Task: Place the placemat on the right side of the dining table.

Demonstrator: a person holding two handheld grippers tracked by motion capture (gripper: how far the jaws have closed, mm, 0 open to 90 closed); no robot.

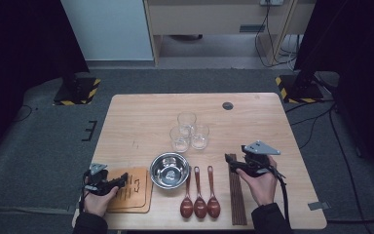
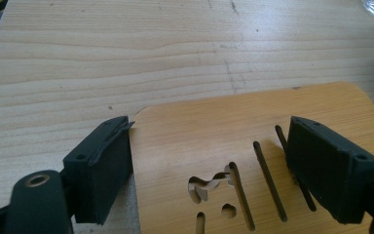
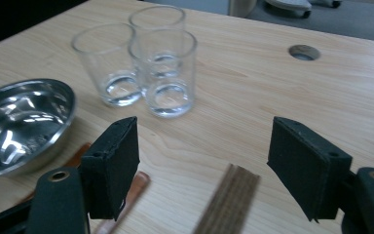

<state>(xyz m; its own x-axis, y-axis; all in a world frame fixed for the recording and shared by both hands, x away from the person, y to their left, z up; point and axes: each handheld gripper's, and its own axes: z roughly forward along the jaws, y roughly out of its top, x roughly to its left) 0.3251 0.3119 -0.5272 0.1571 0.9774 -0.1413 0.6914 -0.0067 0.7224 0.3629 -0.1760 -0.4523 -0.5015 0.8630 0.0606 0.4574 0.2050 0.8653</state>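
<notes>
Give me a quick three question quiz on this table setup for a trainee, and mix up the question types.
1. How many wooden spoons lie in front of the steel bowl?
2. True or false: the three glasses stand apart at separate corners of the table.
3. Which thing do the left gripper jaws straddle? A) the steel bowl B) the slotted wooden board C) the bundle of chopsticks

Key
1. Three, side by side, bowls toward the person.
2. False: they cluster together behind the bowl.
3. B. The right gripper hovers open above the far end of the chopsticks.
</notes>
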